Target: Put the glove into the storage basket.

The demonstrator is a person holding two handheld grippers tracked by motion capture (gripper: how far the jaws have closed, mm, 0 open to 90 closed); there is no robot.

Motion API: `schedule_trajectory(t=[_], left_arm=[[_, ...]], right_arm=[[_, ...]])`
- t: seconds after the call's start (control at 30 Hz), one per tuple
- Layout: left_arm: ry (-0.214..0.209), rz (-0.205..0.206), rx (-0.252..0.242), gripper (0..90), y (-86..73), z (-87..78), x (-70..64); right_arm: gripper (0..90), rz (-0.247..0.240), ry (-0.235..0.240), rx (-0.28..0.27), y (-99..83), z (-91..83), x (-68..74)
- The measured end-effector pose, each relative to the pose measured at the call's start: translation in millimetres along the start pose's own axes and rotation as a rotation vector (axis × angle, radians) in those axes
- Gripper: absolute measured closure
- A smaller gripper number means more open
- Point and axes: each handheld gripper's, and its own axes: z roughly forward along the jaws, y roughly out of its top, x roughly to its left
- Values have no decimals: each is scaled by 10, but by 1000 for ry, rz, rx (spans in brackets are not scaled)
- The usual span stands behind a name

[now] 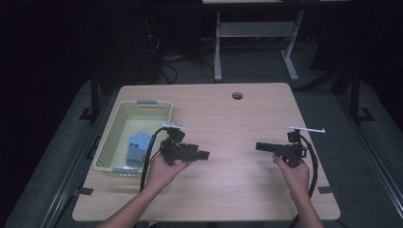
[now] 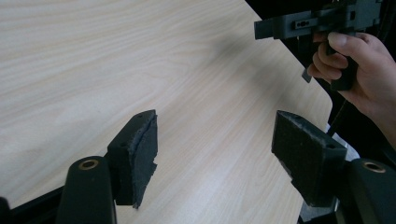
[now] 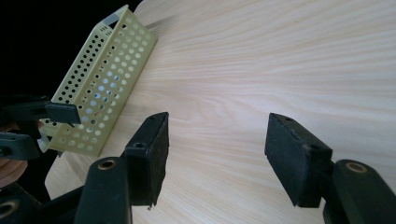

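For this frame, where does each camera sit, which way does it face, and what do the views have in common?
High view: above the person's side, looking forward and down on the table, basket, both forearms, left gripper and right gripper.
Left gripper view: rides the left gripper, facing across the table toward the right gripper and its hand.
Right gripper view: rides the right gripper, facing the basket and left gripper.
Shared: the wooden tabletop; each gripper view sees the other gripper.

Bare table between both grippers; basket blocks the left edge.
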Motion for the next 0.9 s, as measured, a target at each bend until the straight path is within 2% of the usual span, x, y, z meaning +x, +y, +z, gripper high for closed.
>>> schedule_trajectory(t=[0.43,0.7,0.9], left_arm=[[-10,19,-6,299,-110,87,-41],[-14,23,-11,298,-200,135,-73],[-21,49,-3,298,-282,192,-128]], right_arm=[[388,31,-27,2,-160,-191,-246],[381,33,-25,12,-224,-243,-312],[363,26,-20,23,-311,-260,-354]])
